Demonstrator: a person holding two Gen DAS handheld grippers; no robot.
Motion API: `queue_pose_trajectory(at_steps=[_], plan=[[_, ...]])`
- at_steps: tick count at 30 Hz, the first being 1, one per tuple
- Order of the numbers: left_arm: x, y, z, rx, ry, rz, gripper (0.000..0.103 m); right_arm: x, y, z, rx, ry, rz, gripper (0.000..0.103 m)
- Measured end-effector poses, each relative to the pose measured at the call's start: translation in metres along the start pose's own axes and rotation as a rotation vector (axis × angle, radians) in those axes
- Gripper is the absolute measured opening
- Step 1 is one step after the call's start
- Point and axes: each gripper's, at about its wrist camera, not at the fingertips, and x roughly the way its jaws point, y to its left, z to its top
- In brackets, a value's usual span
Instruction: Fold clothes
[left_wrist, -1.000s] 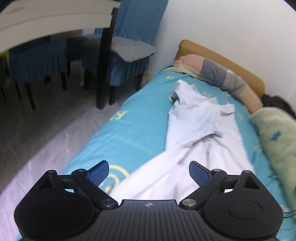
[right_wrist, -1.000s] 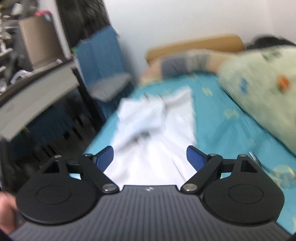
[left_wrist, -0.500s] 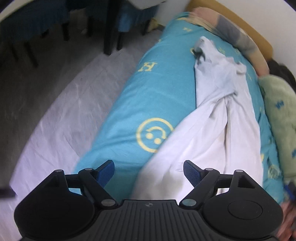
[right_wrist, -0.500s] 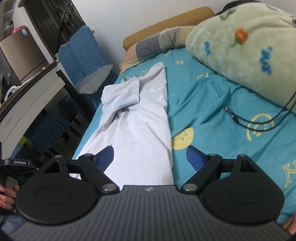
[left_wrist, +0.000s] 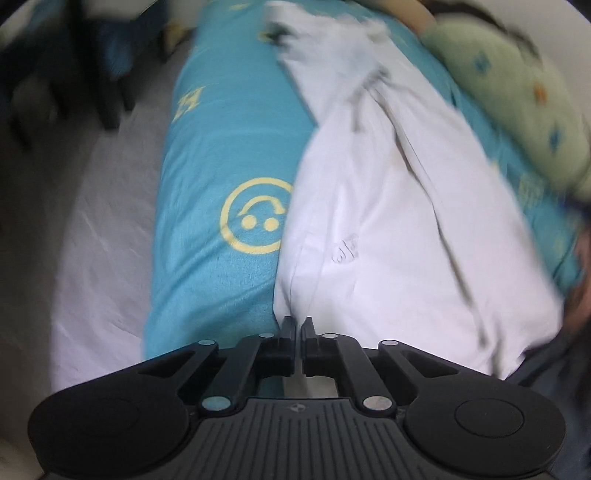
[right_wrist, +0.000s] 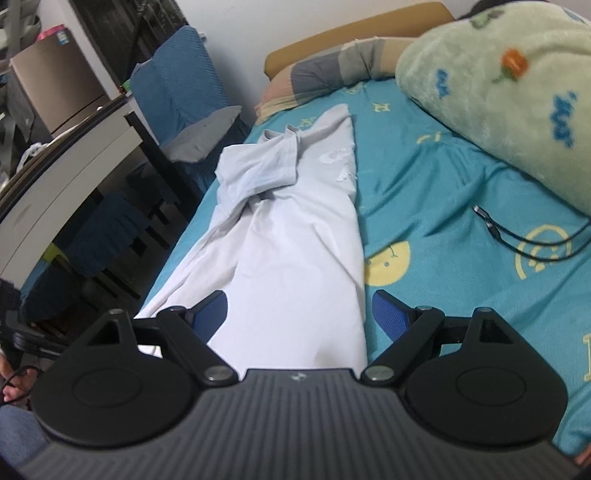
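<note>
- Item: white cotton T-shirt (right_wrist: 295, 236), lengthwise half-folded, lying along the left side of the turquoise smiley-print bed sheet (right_wrist: 436, 192); collar end far, hem end near, its left edge close to the mattress edge.
- Left claw (left_wrist: 296, 326): clenched at the near left hem corner of the shirt; fabric appears pinched between the pads, though blur keeps this uncertain.
- Right claw (right_wrist: 300, 314): released, jaws wide, hovering over the near hem with cloth between but not gripped.
- Hazard: left pinch looks shallow and may catch a single layer; lifting could peel the layers apart.
- Hazard: one-sided pull before the right claw closes could skew the shirt toward the floor.
- Hazard: bunched sleeve (right_wrist: 258, 166) may fold in crumpled.
- Hazard: black cable (right_wrist: 524, 240) and green fleece blanket (right_wrist: 517, 96) are near the right side; a wide swing could snag them.
</note>
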Motion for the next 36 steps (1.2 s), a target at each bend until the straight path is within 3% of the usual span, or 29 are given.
queue_pose_trajectory(at_steps=[4, 9, 14, 18, 21, 24, 25, 26, 30, 33, 36], plan=[[-0.037, -0.051, 0.010, 0.142, -0.026, 0.057, 0.002, -0.002, 0.002, -0.001, -0.016, -0.007, -0.009, 0.087], [-0.056, -0.125, 0.021, 0.151, -0.058, 0.031, 0.002, -0.006, -0.002, 0.000, -0.010, -0.020, -0.025, 0.087], [-0.016, -0.173, 0.029, 0.061, -0.029, -0.027, 0.002, -0.006, -0.012, -0.001, 0.023, -0.019, -0.047, 0.087], [0.034, -0.185, 0.020, -0.023, 0.049, -0.053, 0.002, -0.007, -0.023, -0.007, 0.066, 0.014, -0.024, 0.087], [0.056, -0.177, 0.013, -0.070, 0.126, -0.083, 0.010, -0.001, -0.034, -0.012, 0.129, 0.073, -0.007, 0.087], [0.048, -0.151, 0.014, -0.199, 0.096, -0.112, 0.046, 0.004, -0.044, -0.017, 0.211, 0.113, 0.023, 0.087], [0.043, -0.140, 0.014, -0.254, 0.068, -0.110, 0.066, 0.005, -0.048, -0.018, 0.235, 0.120, 0.033, 0.087], [0.037, -0.127, 0.013, -0.315, 0.036, -0.107, 0.077, 0.007, -0.051, -0.020, 0.261, 0.138, 0.032, 0.087], [0.035, -0.074, 0.002, -0.570, -0.036, -0.118, 0.081, 0.016, -0.063, -0.027, 0.348, 0.205, 0.014, 0.087], [0.050, -0.046, -0.002, -0.715, -0.025, -0.094, 0.081, 0.023, -0.066, -0.032, 0.373, 0.247, -0.019, 0.087], [0.069, -0.043, 0.000, -0.744, 0.005, -0.037, 0.081, 0.030, -0.067, -0.038, 0.388, 0.294, -0.045, 0.084]])
